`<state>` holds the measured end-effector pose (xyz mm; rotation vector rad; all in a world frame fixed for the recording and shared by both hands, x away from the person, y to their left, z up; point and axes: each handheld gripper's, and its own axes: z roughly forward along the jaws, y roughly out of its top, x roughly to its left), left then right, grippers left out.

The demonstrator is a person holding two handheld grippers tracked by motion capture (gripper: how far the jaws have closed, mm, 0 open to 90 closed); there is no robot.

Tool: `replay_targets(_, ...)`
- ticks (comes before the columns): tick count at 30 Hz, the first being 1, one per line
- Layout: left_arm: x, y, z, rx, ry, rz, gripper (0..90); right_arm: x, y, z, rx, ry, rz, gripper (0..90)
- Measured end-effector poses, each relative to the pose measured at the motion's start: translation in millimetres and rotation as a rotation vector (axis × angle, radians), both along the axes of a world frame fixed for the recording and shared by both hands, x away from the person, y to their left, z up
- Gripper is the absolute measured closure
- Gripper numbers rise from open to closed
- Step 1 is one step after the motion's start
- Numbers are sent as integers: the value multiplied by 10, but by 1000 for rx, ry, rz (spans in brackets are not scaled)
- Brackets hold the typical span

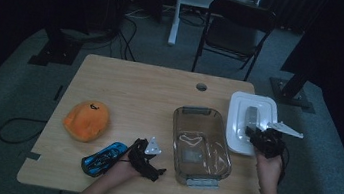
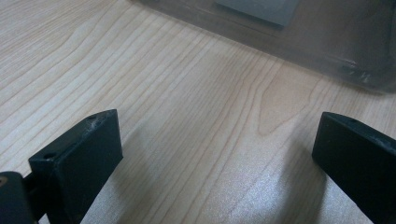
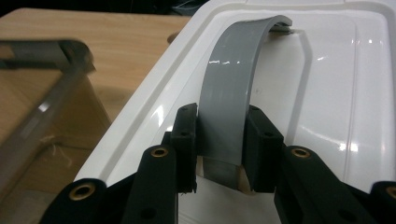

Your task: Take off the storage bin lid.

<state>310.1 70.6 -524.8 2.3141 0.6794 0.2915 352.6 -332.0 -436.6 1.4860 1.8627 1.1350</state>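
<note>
A white lid [image 1: 236, 136] with an arched grey handle [image 1: 251, 116] lies at the table's right edge, beside a clear glass dish [image 1: 193, 112]. My right gripper [image 1: 257, 133] comes at it from the near side. In the right gripper view the right gripper [image 3: 220, 122] is shut on the grey handle [image 3: 236, 70], its pads pressed on both sides of the strap above the white lid [image 3: 336, 93]. My left gripper [image 1: 156, 169] rests low on the wood left of the dish. In the left gripper view the left gripper [image 2: 217, 154] is open, with bare tabletop between its jaws and the dish wall [image 2: 327, 46] ahead.
An orange plush thing [image 1: 86, 120] sits at the table's left, and a blue object [image 1: 101, 157] lies by the left hand. A grey patch [image 1: 193, 156] shows inside the dish. A cable hole [image 1: 201, 87] is at the far edge; a folding chair [image 1: 237, 30] stands beyond.
</note>
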Motion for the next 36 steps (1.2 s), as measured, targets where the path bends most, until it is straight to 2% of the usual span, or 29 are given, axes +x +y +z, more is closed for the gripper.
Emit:
replay_targets(9,0,0,0,0,0,0,21,198,59,-370,-4,66,7,688)
replay_targets(15,0,0,0,0,0,0,21,260,73,-472,7,79,12,688)
replay_targets(20,0,0,0,0,0,0,21,335,109,-588,-7,95,18,688)
replay_targets(28,0,0,0,0,0,0,21,419,143,-749,8,119,32,686)
replay_targets(33,0,0,0,0,1,0,21,438,151,-782,24,126,39,678)
replay_targets(36,0,0,1,0,2,0,21,444,167,-805,2,126,39,646)
